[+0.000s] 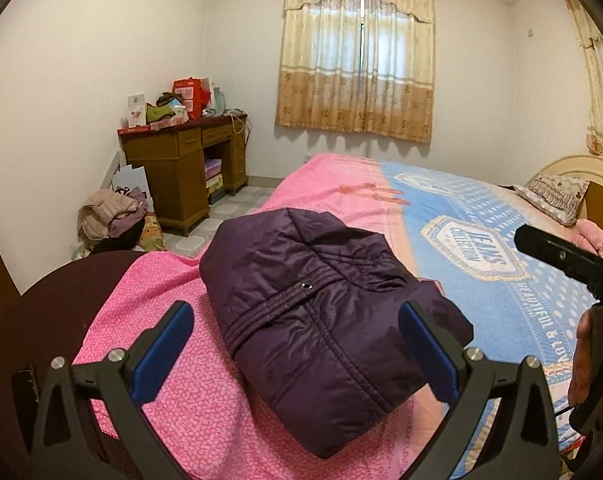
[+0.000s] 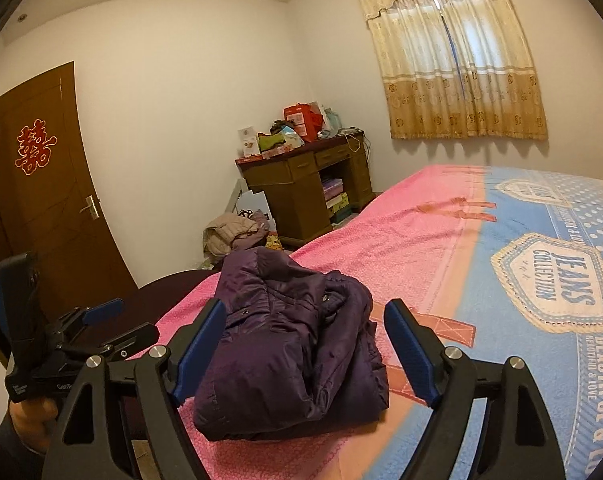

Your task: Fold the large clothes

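A dark purple padded jacket (image 1: 321, 308) lies folded into a compact bundle on the pink part of the bedspread (image 1: 181, 392), near the bed's front corner. The same jacket (image 2: 289, 344) shows in the right wrist view. My left gripper (image 1: 297, 344) hovers above and in front of it, jaws wide open, nothing between the blue pads. My right gripper (image 2: 305, 344) also stands open over the jacket, its pads apart from the fabric. The right gripper's black body (image 1: 565, 256) reaches in at the right edge of the left wrist view; the left gripper (image 2: 97, 320) and the hand holding it show at lower left.
The bed carries a pink and blue blanket (image 2: 541, 280), with a pillow (image 1: 557, 196) by the headboard. A wooden desk (image 1: 185, 168) piled with boxes stands in the corner. A heap of clothes (image 1: 109, 216) lies on the floor. A brown door (image 2: 45, 184) is at left.
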### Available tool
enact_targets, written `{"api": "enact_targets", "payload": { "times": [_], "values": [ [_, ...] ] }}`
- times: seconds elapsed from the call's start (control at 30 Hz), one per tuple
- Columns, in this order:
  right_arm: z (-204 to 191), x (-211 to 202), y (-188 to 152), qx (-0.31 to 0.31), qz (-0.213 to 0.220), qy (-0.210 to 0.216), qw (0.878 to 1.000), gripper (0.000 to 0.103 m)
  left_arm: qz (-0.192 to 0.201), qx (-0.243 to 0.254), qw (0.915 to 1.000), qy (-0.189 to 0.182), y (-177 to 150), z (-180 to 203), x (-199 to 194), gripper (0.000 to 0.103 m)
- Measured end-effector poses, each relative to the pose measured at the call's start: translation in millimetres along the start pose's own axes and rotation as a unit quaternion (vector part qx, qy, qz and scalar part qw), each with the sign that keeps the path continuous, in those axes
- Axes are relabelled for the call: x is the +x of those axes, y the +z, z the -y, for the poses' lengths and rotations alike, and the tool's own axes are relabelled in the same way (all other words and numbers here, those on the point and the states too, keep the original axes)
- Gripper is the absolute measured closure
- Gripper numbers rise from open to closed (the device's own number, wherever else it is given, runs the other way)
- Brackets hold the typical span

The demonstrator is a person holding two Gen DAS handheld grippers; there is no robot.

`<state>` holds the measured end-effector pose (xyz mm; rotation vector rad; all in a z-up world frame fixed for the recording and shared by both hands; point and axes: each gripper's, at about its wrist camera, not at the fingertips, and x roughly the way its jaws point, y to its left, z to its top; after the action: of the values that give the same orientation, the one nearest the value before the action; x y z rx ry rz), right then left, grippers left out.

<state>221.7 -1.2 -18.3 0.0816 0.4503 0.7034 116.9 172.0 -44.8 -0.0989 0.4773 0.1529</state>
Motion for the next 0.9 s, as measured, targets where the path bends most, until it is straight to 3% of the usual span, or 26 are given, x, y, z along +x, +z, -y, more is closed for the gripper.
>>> {"api": "enact_targets", "payload": {
  "times": [0.9],
  "values": [
    [-7.7,-4.1,-7.5,0.004,-0.004,0.008,1.000,0.021,0.006,0.009,0.9999,0.001,-0.1,9.8,-6.1,0.000]
  ]
}}
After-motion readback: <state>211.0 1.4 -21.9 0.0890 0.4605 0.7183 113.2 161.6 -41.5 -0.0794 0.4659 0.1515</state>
